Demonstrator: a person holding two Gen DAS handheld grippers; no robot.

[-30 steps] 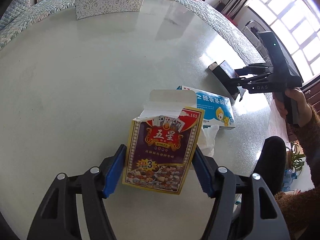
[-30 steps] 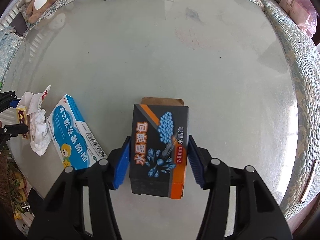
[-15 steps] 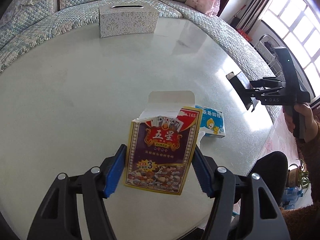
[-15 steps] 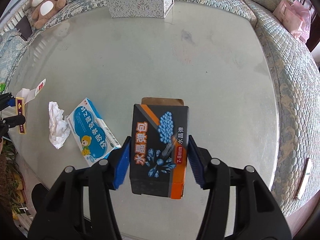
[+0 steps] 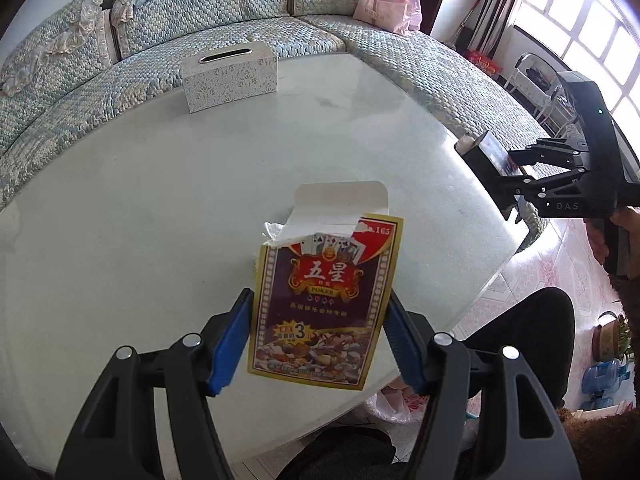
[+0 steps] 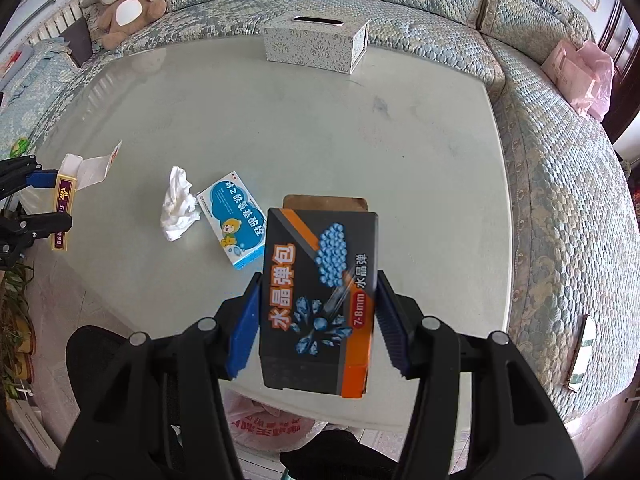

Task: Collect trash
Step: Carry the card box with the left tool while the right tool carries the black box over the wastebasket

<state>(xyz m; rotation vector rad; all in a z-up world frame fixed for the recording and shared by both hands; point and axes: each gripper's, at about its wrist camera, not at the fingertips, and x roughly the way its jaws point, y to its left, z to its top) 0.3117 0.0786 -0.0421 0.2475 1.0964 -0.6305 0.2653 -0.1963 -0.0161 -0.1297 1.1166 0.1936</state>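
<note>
A home living room: a curved quilted sofa (image 6: 400, 12) wraps round the far side of a pale rounded table (image 6: 320, 128), a teddy bear (image 6: 124, 0) sits on it far left, and a patterned tissue box (image 6: 316, 46) stands on the table.

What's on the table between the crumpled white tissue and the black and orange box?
In the right wrist view, a blue and white carton with a cartoon bear lies between the crumpled white tissue and the held black and orange box.

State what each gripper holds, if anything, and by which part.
The left gripper holds the playing-card box by its two long side edges; the right gripper holds the black-and-orange box by its long sides.
</note>
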